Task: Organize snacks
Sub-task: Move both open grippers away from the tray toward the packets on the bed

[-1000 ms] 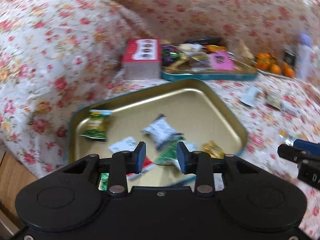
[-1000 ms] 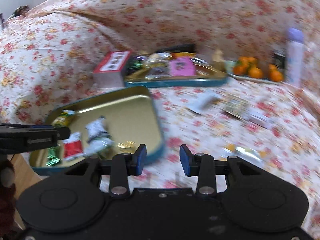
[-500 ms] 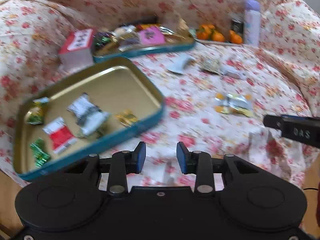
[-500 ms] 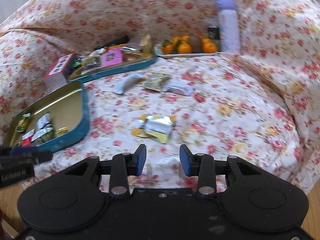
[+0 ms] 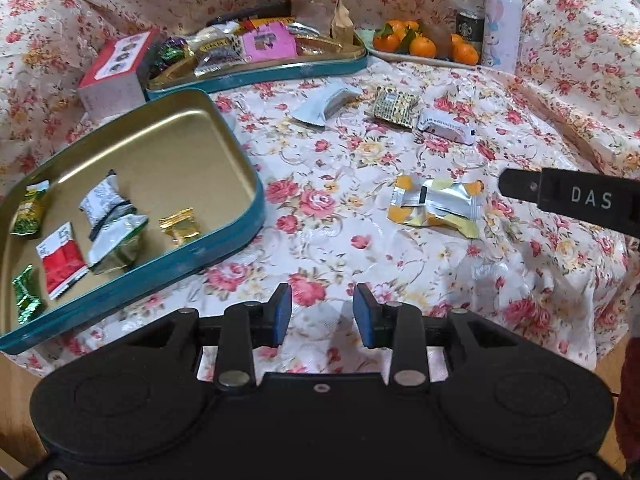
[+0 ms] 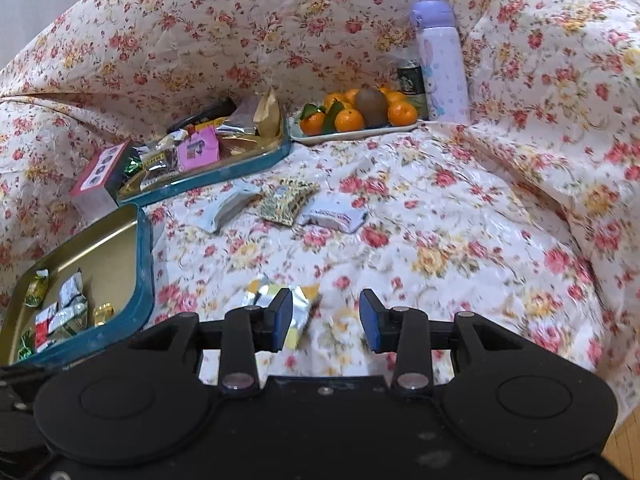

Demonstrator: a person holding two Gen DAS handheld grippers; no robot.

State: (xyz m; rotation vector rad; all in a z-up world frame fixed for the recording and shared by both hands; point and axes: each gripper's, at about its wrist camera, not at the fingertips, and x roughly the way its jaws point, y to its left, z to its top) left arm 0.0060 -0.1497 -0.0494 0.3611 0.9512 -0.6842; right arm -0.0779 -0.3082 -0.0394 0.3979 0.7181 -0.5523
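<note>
A teal tin tray with a gold inside holds several small wrapped snacks at the left. A silver-and-yellow snack packet lies on the floral cloth to its right. My left gripper is open with nothing in it, low over the cloth near the tray's front corner. One of the right gripper's black fingers reaches in just right of that packet. In the right wrist view my right gripper is open, and the silver-and-yellow packet lies partly behind its left finger, not between the pads. The tray sits to the left.
Three loose packets lie mid-cloth: grey-white, green-gold patterned, white. Behind are a second teal tin full of snacks, a red-and-white box, a plate of tangerines, a lavender bottle and a dark can. Wooden floor shows past the cloth's edge.
Both grippers have swung right, away from the tray toward the loose snacks. The silver-and-yellow packet now lies right at the right gripper's fingers. Neither gripper's opening has changed.
</note>
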